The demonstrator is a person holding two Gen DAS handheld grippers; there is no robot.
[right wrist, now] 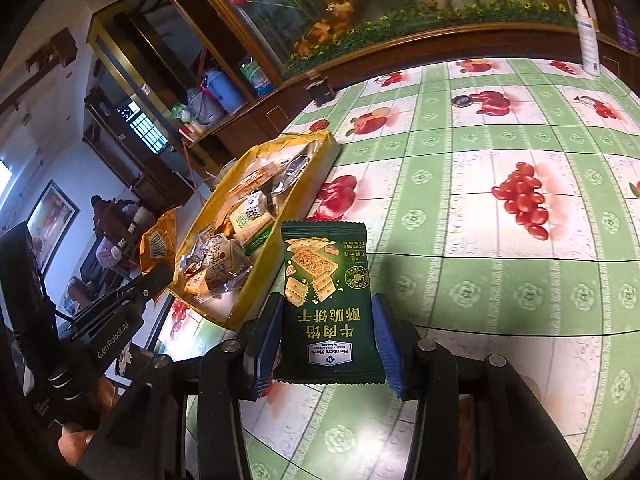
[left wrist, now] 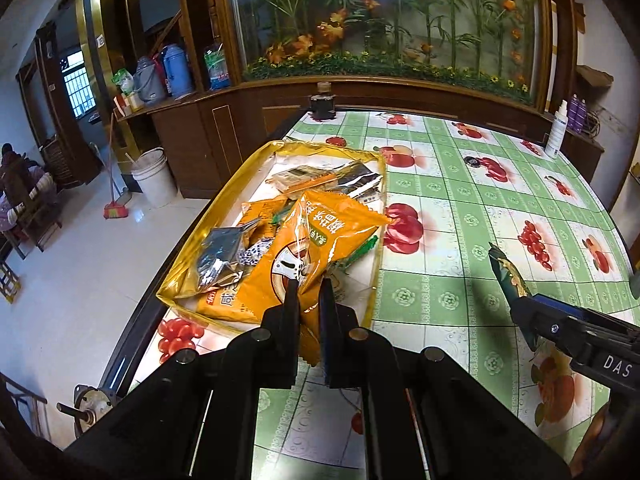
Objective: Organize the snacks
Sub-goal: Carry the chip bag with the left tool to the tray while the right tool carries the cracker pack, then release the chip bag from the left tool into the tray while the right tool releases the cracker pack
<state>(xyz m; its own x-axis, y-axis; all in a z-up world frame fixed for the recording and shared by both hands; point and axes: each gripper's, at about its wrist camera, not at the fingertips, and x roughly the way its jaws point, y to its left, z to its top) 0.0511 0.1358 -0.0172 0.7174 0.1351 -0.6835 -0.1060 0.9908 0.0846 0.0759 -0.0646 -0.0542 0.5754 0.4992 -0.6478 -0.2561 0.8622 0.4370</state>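
Note:
My left gripper (left wrist: pixel 309 286) is shut on the lower edge of an orange snack packet (left wrist: pixel 320 236), which hangs over the near end of a yellow tray (left wrist: pixel 224 196) holding several snack packets. In the right wrist view that gripper (right wrist: pixel 158 274) and its orange packet (right wrist: pixel 158 244) sit just left of the tray (right wrist: pixel 260 280). My right gripper (right wrist: pixel 326 300) is shut on a dark green cracker packet (right wrist: pixel 326 264), blue pads (right wrist: pixel 382 320) against its sides, above the cloth right of the tray. The left wrist view shows it (left wrist: pixel 520 304) with the green packet (left wrist: pixel 506 272) at the right.
The table wears a green checked fruit-print cloth (right wrist: pixel 500 280); its left edge runs beside the tray. A white spray bottle (left wrist: pixel 558 128) stands at the far right, a dark jar (left wrist: pixel 322 102) at the far edge. A bucket (left wrist: pixel 154 178) and a seated person (left wrist: pixel 16 184) are left.

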